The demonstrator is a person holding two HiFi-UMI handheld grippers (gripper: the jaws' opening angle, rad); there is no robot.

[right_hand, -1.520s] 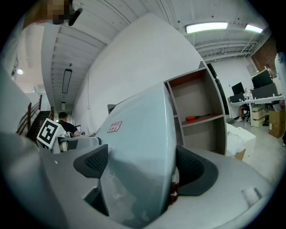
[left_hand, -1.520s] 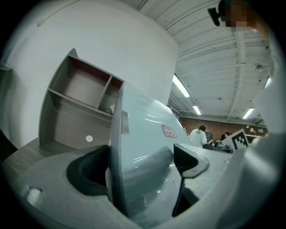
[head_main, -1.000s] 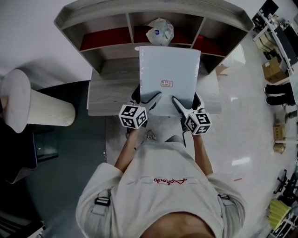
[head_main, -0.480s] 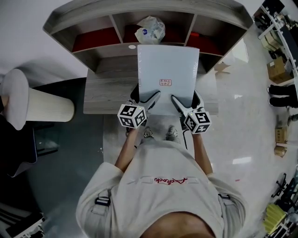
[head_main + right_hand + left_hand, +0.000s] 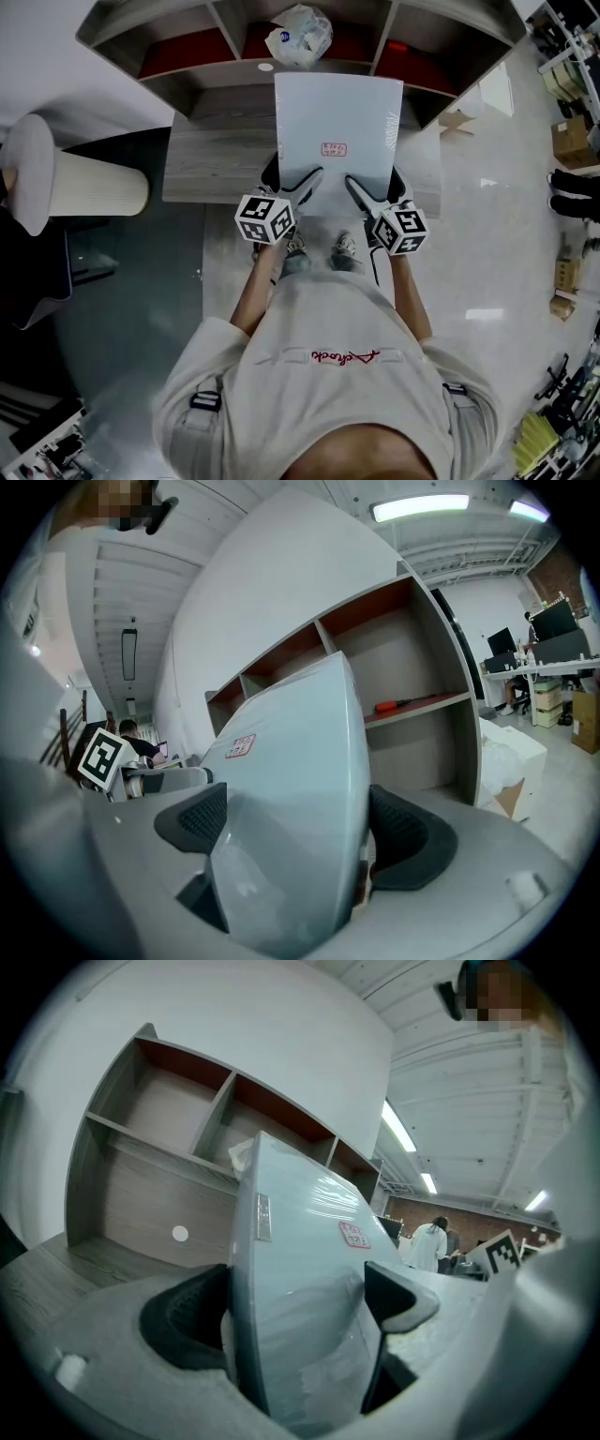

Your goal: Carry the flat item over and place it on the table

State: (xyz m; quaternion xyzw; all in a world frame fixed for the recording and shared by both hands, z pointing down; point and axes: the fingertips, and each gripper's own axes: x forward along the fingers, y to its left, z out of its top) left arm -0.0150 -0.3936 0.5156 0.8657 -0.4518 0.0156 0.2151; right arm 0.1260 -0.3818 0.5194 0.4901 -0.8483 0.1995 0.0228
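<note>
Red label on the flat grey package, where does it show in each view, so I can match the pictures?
Head view: the red label is at top centre, in the lower half of the flat package.
Left gripper view: the label is right of centre, on the package's upper face.
Right gripper view: the label is left of centre.
Shared landmark: the wooden shelf unit behind the package.

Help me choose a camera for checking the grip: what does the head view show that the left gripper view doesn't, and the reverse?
Only the head view: the flat panel's whole outline, the person's shoes, a ribbed cream cylinder. Only the left gripper view: the left claw's jaws pressed on the panel's two faces, ceiling lights. Both: the panel, its red label, the shelf unit, the wooden table.
</note>
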